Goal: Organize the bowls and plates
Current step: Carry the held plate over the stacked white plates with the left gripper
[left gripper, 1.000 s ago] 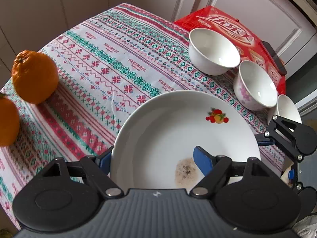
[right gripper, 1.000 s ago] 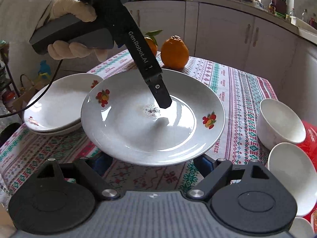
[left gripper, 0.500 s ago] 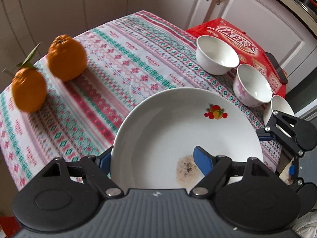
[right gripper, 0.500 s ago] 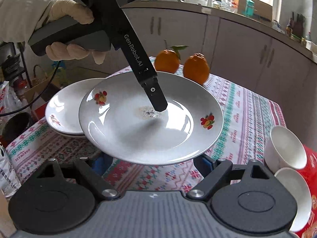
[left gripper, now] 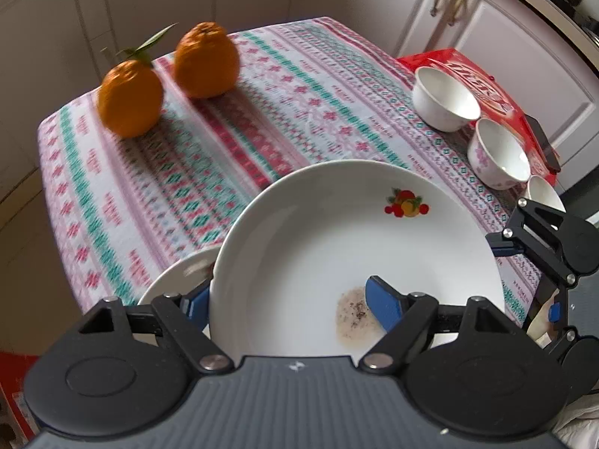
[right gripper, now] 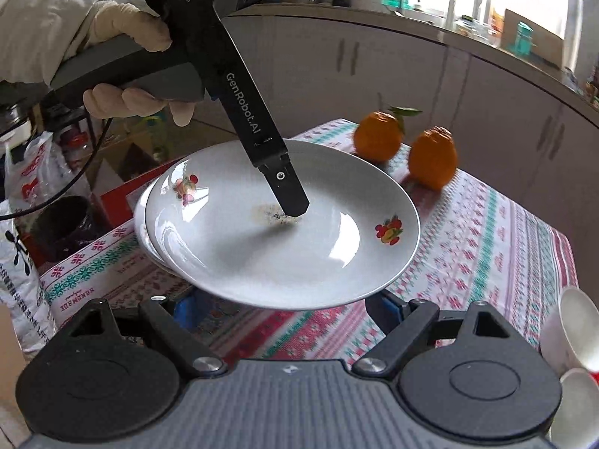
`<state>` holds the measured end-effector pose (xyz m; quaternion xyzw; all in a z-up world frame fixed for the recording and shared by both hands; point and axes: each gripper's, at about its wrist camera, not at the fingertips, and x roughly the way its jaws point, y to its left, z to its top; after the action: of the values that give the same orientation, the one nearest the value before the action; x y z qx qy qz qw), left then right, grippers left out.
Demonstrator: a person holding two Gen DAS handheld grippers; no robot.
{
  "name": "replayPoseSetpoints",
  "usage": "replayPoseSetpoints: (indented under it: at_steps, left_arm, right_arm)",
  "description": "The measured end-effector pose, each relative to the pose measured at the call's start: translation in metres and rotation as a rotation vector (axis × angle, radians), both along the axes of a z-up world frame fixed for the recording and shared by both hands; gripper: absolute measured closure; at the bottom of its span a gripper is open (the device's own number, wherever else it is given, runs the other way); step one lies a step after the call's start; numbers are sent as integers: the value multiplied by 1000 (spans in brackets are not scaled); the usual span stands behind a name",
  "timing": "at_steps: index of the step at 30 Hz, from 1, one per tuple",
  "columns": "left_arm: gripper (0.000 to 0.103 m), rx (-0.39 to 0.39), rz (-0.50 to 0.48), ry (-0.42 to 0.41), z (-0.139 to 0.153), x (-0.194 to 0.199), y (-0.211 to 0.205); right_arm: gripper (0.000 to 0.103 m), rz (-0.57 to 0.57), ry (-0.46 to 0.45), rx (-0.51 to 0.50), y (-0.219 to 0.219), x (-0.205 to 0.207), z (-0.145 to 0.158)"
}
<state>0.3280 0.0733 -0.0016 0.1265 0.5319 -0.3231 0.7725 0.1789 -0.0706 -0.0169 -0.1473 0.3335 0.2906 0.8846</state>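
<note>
- Your left gripper (left gripper: 292,301) is clamped on the near rim of the white plate (left gripper: 337,247): one blue pad (left gripper: 382,301) lies on the plate's upper face, right beside a brownish smear (left gripper: 350,316), and the other pad (left gripper: 196,301) sits under the rim
- In the right wrist view that plate is in the air, tilted, above the patterned tablecloth (right gripper: 486,239)
- It overlaps a stack of plates (right gripper: 144,220) whose edge shows at its left side
- Your right gripper (right gripper: 284,308) has its jaws standing wide, their tips under the plate's near edge; whether the pads touch its underside you cannot tell from here
- Your gloved left hand (right gripper: 127,67) is wrapped around the left handle
- Two oranges (left gripper: 168,75) rest at the cloth's far end
- Three small white bowls (left gripper: 498,153) stand in a row along the right edge, by a red package (left gripper: 483,78)
</note>
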Motion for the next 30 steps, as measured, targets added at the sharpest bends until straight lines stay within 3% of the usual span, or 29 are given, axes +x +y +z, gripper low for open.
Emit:
replayPoseSetpoints:
  at_steps: [12, 30]
  left_arm:
    - [21, -20, 81, 25, -15, -10, 39]
    - [21, -57, 105, 60, -33, -5, 51]
  right_arm:
    - [12, 72, 18, -15, 26, 3, -7]
    - [12, 65, 29, -31, 33, 4, -13]
